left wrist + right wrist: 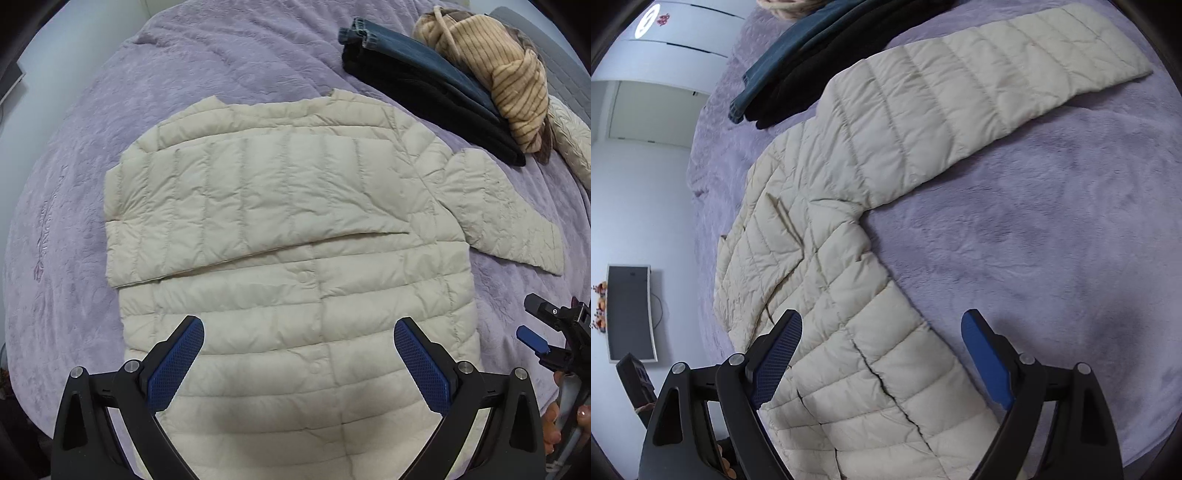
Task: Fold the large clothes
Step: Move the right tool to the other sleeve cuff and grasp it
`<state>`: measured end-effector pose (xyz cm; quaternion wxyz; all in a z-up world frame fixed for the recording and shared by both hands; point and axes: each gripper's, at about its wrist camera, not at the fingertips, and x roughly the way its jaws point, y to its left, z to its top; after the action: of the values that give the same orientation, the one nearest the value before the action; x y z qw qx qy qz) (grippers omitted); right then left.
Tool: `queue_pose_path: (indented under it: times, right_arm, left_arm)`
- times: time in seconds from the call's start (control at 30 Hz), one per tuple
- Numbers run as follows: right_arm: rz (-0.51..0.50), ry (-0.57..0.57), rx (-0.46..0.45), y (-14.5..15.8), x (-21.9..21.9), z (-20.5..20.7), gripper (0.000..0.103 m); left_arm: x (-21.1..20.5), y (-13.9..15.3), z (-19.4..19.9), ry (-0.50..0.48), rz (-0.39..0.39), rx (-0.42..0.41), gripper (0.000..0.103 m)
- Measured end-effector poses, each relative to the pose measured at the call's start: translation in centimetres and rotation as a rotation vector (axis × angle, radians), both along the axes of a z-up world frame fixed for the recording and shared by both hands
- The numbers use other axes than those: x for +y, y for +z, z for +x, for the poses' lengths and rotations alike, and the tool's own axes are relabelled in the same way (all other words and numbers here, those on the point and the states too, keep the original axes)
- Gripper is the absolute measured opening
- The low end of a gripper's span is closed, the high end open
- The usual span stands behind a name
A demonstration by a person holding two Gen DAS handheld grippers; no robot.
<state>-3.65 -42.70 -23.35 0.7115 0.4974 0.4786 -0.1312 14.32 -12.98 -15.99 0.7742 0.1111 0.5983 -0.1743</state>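
Observation:
A cream quilted puffer jacket point(295, 229) lies flat, front up, on a lilac bedspread point(74, 221). Its left sleeve point(229, 199) is folded across the chest. Its right sleeve point(506, 218) lies stretched out to the right; in the right wrist view this sleeve point(979, 85) runs up and right. My left gripper point(299, 354) is open and empty above the jacket's lower front. My right gripper point(882, 354) is open and empty above the jacket's right side point(879, 369); it also shows in the left wrist view point(535, 325), at the right edge.
A pile of folded clothes lies at the bed's far right: dark jeans point(413, 66), a black garment point(424, 107), a tan striped sweater point(495, 70). A wall screen point(628, 314) and cupboards point(676, 48) stand past the bed's left side.

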Motion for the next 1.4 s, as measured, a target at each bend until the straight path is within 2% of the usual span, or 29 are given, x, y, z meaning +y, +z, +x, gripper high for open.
queue_pose_path:
  times: [0.13,0.2,0.37,0.57,0.7,1.03,1.3,1.4]
  right_arm:
    - [-0.003,-0.055,0.003,-0.1,-1.9,-1.9,0.091]
    - [-0.007,-0.089,0.009,-0.2,-2.9,-2.7,0.103]
    - [-0.055,-0.137,0.011,-0.6,-5.3,-4.4,0.103]
    - [0.039,-0.22,0.056,-2.7,-8.2,-5.8,0.103]
    - [0.057,-0.297,0.033,-3.6,-10.8,-6.6,0.103]
    - [0.136,-0.454,-0.128,-4.9,-18.1,-5.5,0.103]
    - [0.302,-0.608,-0.232,-8.2,-21.5,-4.5,0.103]
    - [0.34,-0.658,-0.282,-8.6,-22.0,-4.6,0.103]
  left_arm:
    - [-2.9,0.1,-0.9,-0.05,0.006,-0.004,0.103]
    - [-4.1,0.2,-1.4,-0.074,0.008,-0.006,0.103]
    - [-6.5,0.1,-2.1,-0.106,0.02,-0.01,0.103]
    - [-8.2,-0.7,-2.4,-0.106,0.055,-0.011,0.103]
    - [-8.8,-1.4,-2.6,-0.116,0.059,0.007,0.103]
    - [-9.3,-2.9,-2.5,-0.089,0.102,0.011,0.103]
    - [-8.9,-3.4,-2.3,-0.068,0.115,0.016,0.103]
    - [-8.6,-3.4,-2.1,-0.06,0.113,0.016,0.103]
